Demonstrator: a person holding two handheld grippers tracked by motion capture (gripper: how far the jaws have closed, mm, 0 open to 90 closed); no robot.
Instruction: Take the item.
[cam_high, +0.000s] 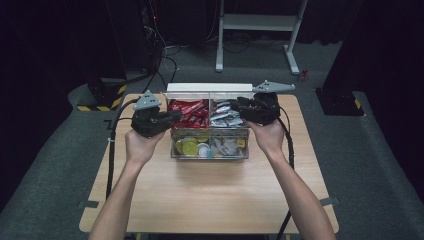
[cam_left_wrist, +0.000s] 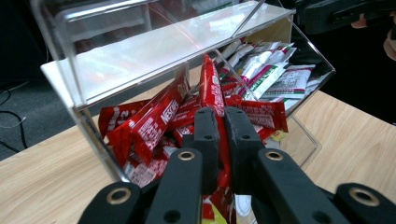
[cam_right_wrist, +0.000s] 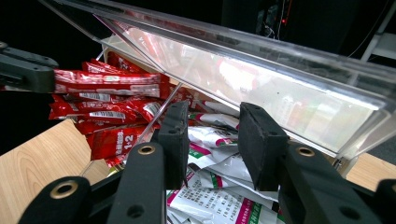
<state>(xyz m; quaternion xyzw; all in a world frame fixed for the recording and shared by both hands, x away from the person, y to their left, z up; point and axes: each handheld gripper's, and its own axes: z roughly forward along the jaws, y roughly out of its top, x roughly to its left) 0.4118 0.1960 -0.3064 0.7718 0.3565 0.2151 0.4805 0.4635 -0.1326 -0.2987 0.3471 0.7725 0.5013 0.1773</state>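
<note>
Red sachets (cam_left_wrist: 154, 126) are lying heaped in the rear left compartment of a clear acrylic organiser box (cam_high: 210, 150), which is sitting toward the far edge of a wooden table (cam_high: 210, 195). The left gripper (cam_left_wrist: 223, 135) is reaching into that compartment, and its jaws are pressing together on one red sachet (cam_left_wrist: 211, 91) that is standing up between them, its top poking above the pile. In the high view the left gripper (cam_high: 167, 119) is hovering at the box's left rear corner, carried by the person's left hand (cam_high: 140, 145).

The right gripper (cam_right_wrist: 219, 140) is hanging over the rear right compartment, where white sachets (cam_right_wrist: 219, 186) with green and red print are lying loosely. Its jaws are standing narrowly apart with nothing between the pads; the white sachets are lying below and behind them, untouched as far as can be told. In the high view the right gripper (cam_high: 245, 107) is sitting at the box's right rear corner, with the right hand (cam_high: 270, 135) behind it.

A clear hinged lid (cam_right_wrist: 261, 79) is standing open and slanting above the rear compartments. The front compartments of the box are holding round yellow capsules (cam_high: 191, 147) on the left and small mixed packets (cam_high: 227, 146) on the right. Black cables are trailing from both grippers back along the forearms.
</note>
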